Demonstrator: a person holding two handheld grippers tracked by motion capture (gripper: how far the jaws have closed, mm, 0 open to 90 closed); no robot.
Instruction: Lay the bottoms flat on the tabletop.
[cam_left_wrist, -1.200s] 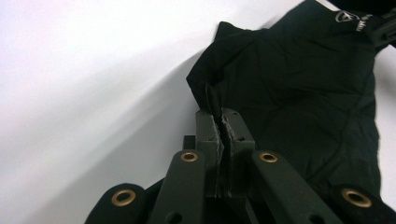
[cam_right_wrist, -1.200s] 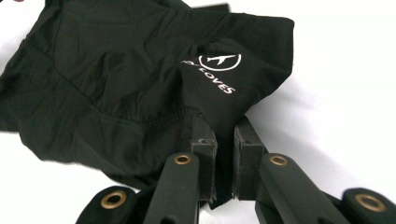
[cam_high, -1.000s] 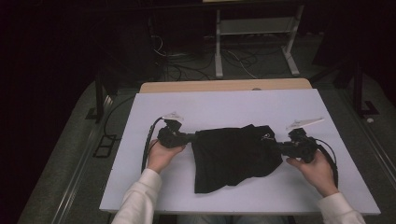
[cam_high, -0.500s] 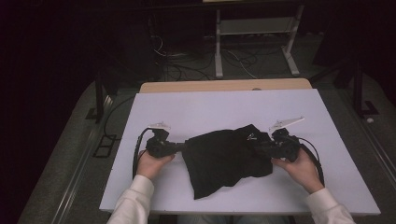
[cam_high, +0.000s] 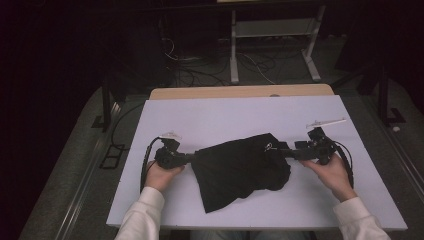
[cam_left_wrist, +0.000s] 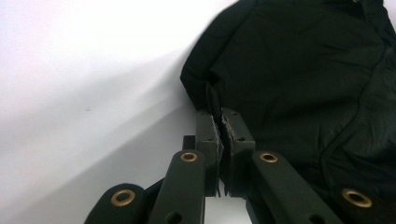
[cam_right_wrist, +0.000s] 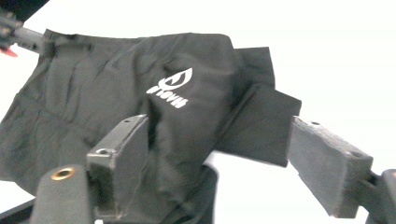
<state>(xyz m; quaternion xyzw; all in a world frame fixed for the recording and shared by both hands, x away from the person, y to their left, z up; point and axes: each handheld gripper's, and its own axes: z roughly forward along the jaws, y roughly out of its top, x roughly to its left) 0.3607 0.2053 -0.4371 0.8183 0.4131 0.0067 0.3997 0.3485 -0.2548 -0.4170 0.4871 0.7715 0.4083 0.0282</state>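
Both claws matte black w/ brass-coloured rivets on the linkage arms. Left claw (cam_left_wrist: 220, 135): small screws in the pad blocks, black cable looping off the body (cam_high: 148, 159). Right claw (cam_right_wrist: 219, 158): chunky grey-black rectangular pads, cable too. Person wears white long sleeves (cam_high: 145, 212), cuffs ribbed.

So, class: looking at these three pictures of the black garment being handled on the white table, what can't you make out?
- Black garment: its type; bunched folds hide its shape, high view.
- White logo: lettering too small and upside down, right gripper view.
- Garment's far side: cut off by the frame edge, left gripper view.
- Left gripper: how much cloth is pinched; shut jaws hide it.
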